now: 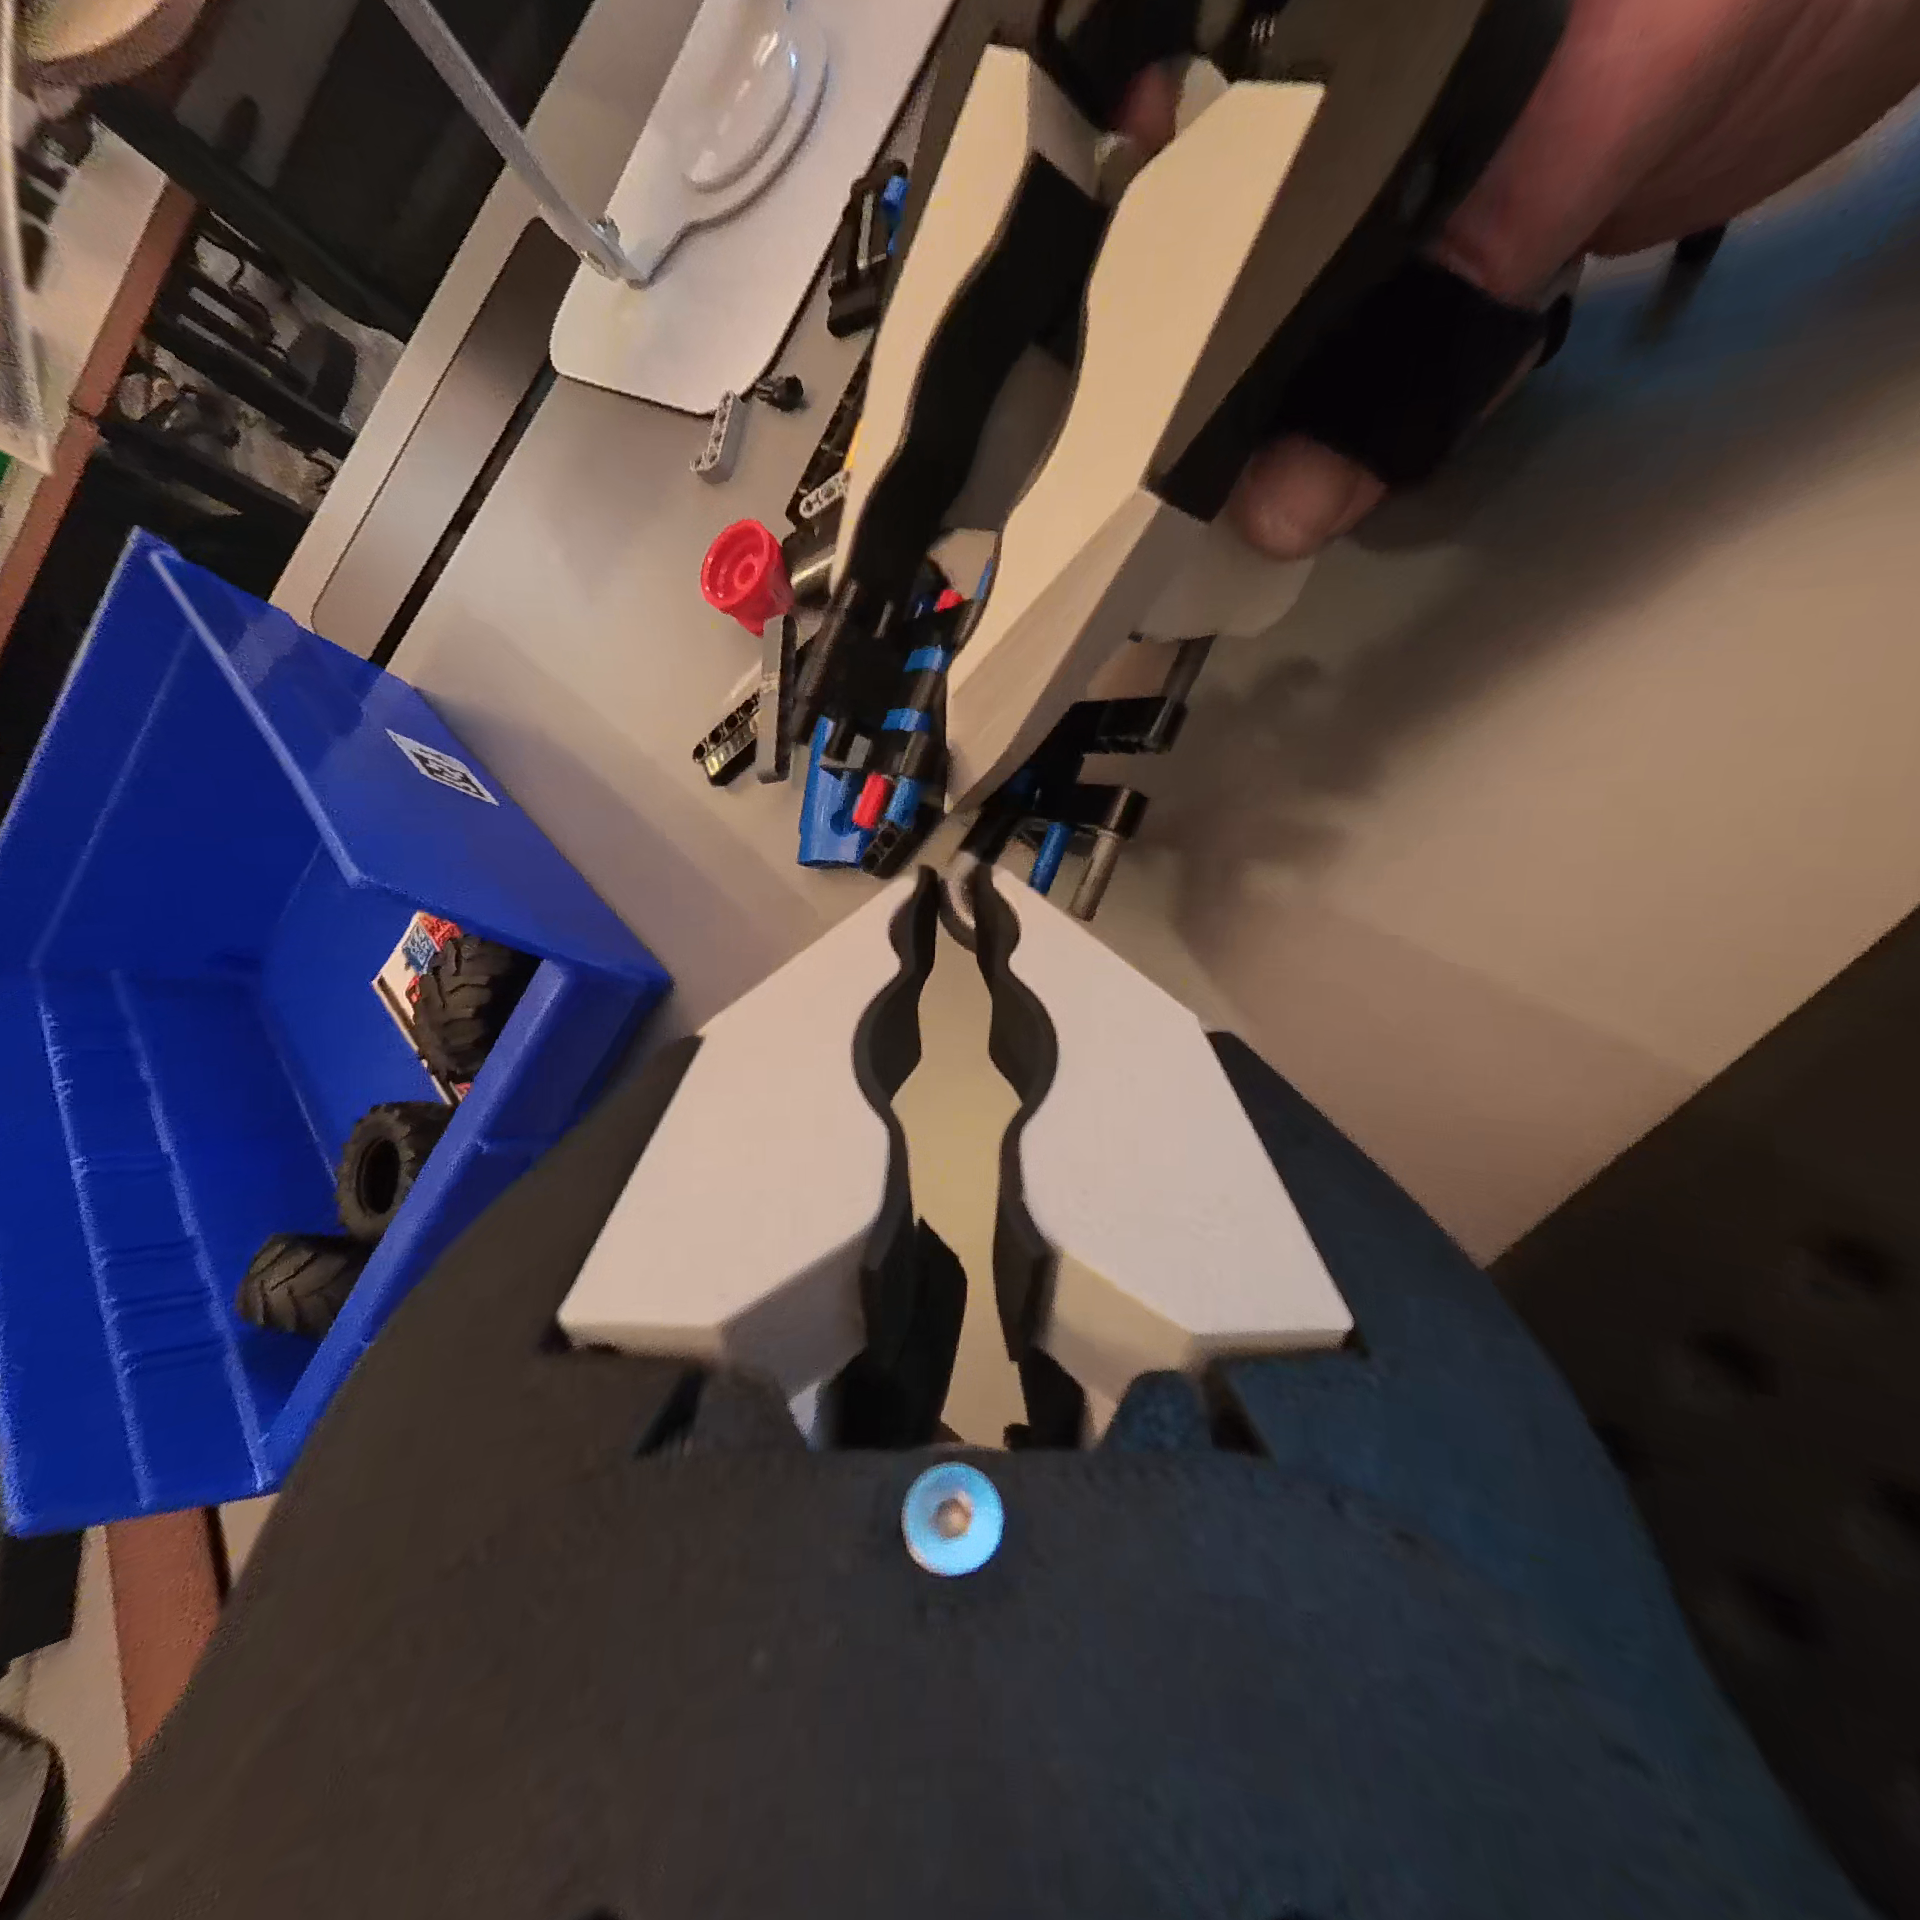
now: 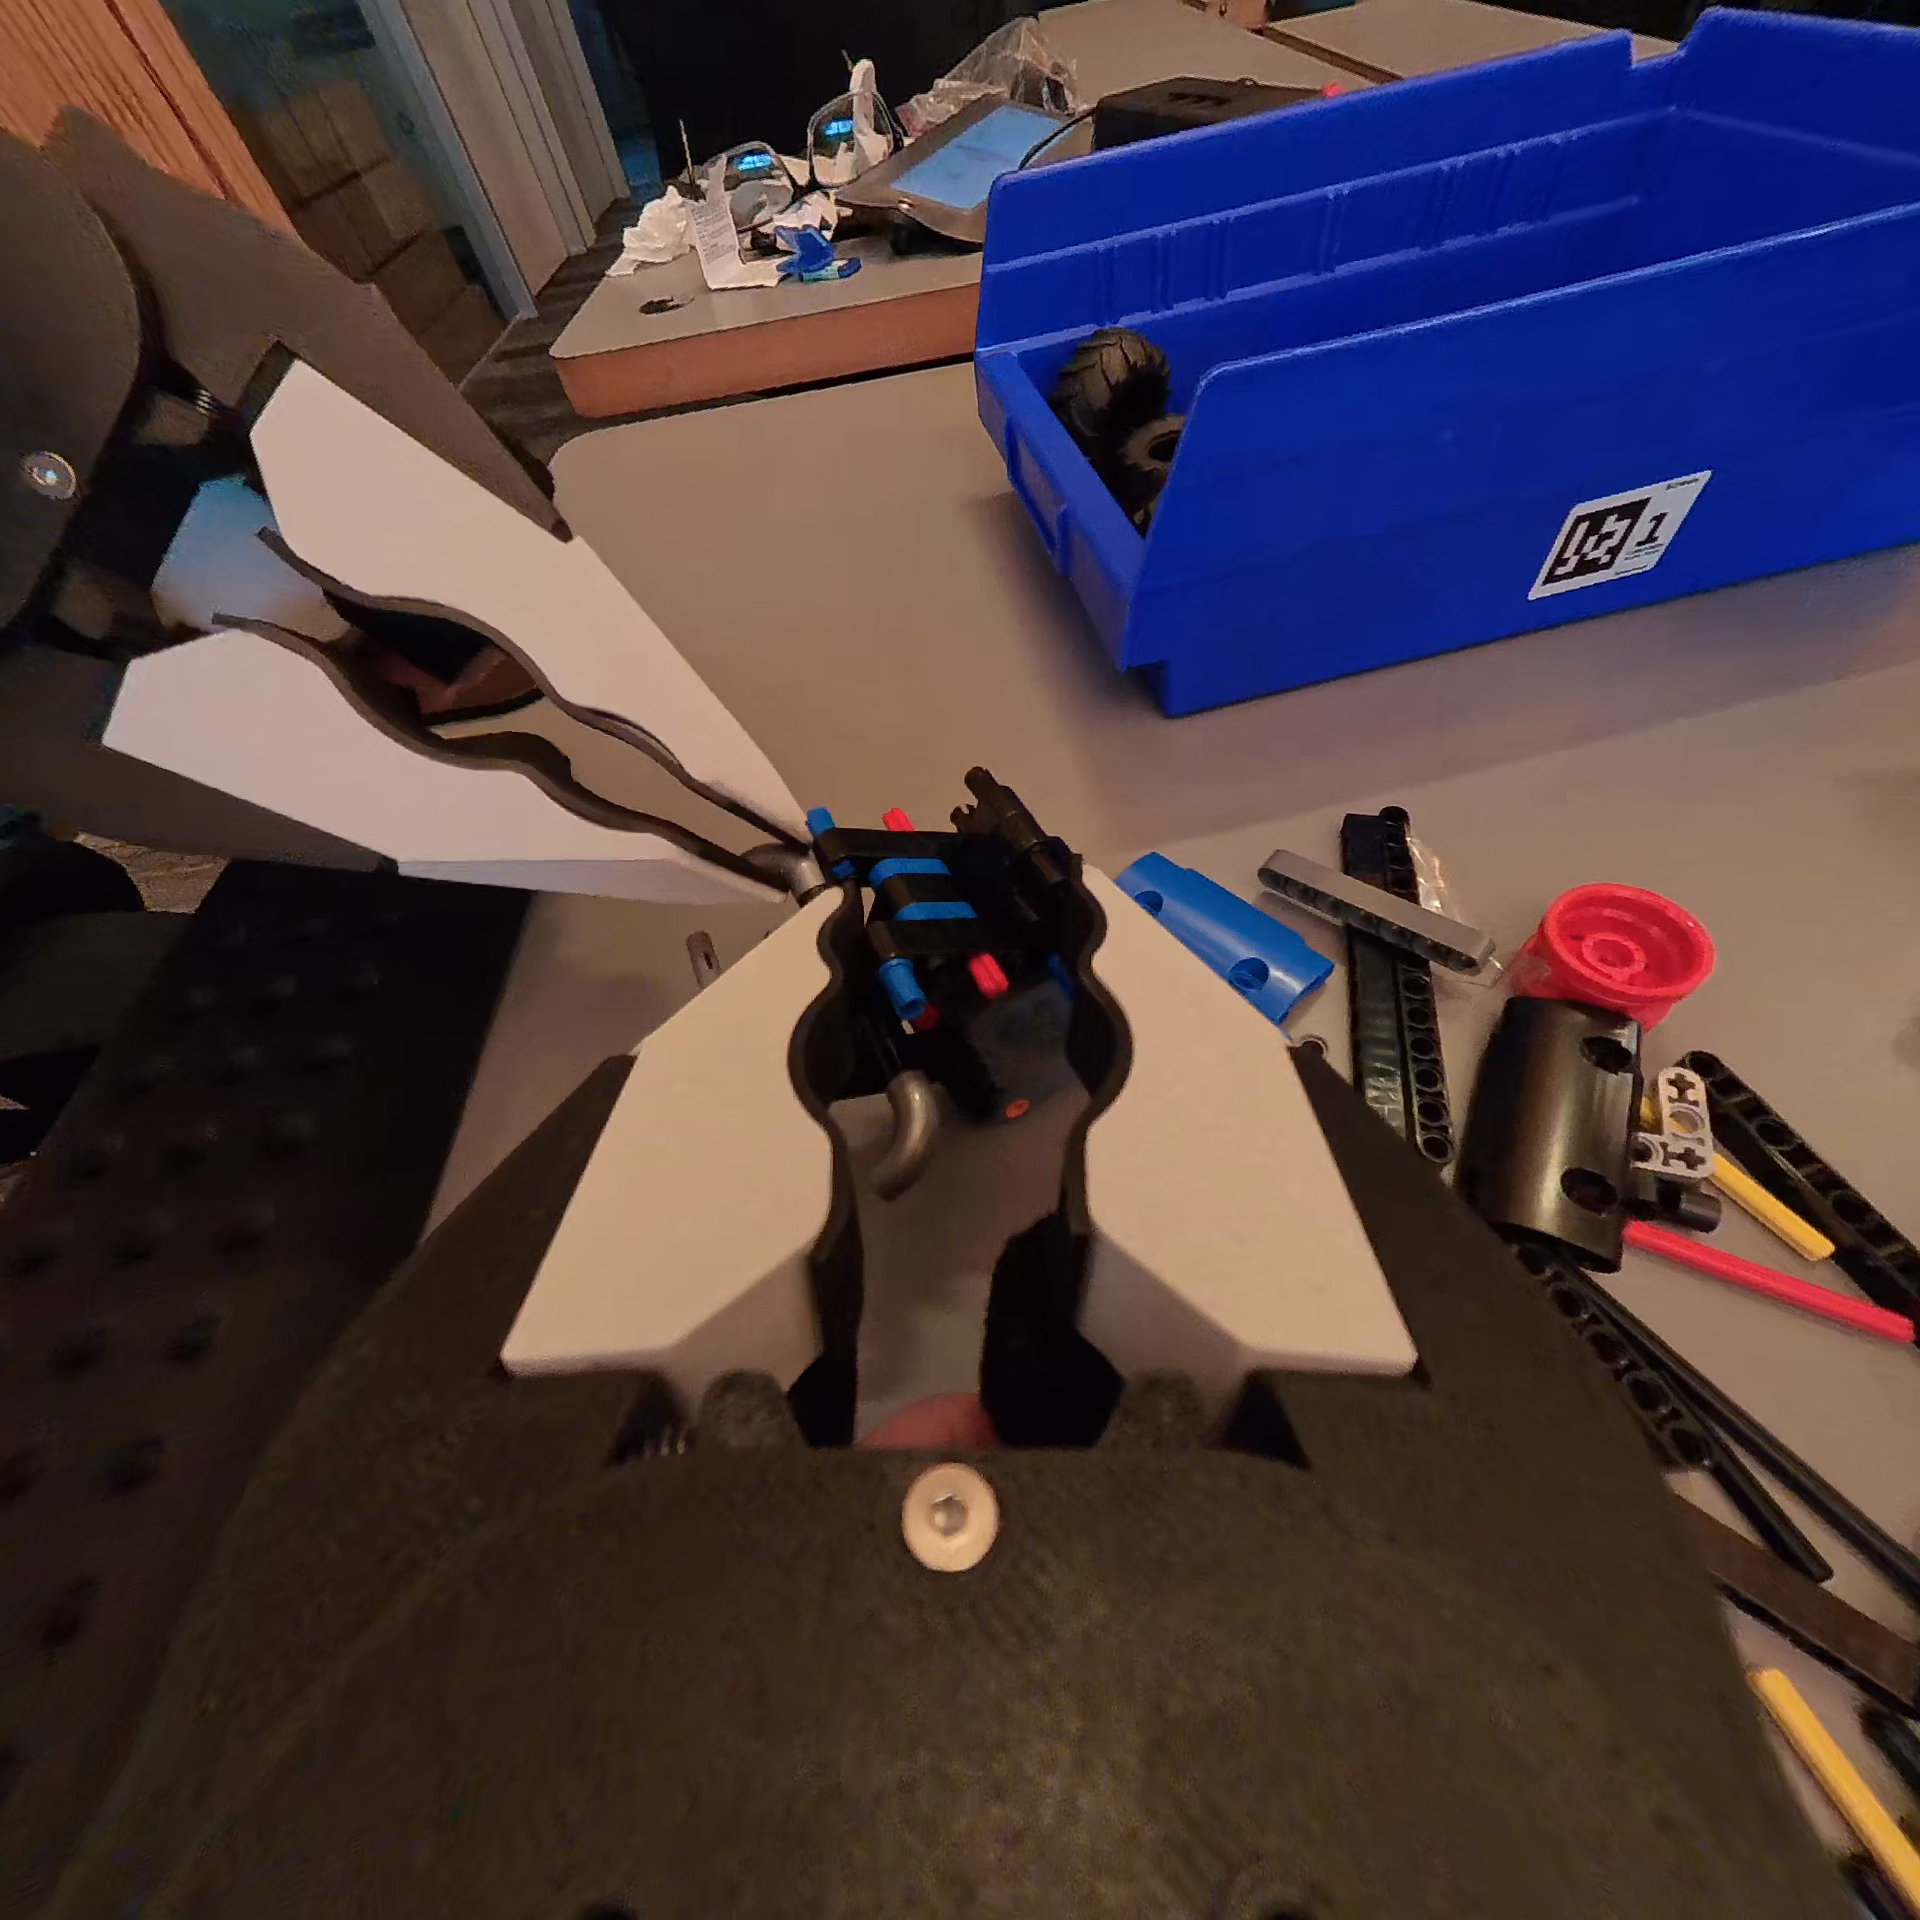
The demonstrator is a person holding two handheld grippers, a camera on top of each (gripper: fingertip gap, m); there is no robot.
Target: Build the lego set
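Right claw [image 2: 961, 914] clamped on the half-built black plastic assembly with blue and red pins [image 2: 956, 935], held off the grey worktop [image 2: 831, 582], probably to steady it as an anvil. Left claw [image 2: 795, 857] pinched together on a small curved grey pipe piece [image 2: 800, 871], pressed against the assembly's near-left corner, likely for seating. Spare beams, a red wheel hub [image 2: 1616, 951] and a blue plastic bin of black tyres [image 2: 1455, 416] kept right of the right claw, within reach.

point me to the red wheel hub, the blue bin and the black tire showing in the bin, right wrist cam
red wheel hub [image 2: 1614, 954]: right wrist view, on its open ribbed face.
blue bin [image 2: 1403, 499]: right wrist view, on the near outer wall, left of the sticker.
black tire [image 2: 1114, 382]: right wrist view, on the tread at the bin's left end.
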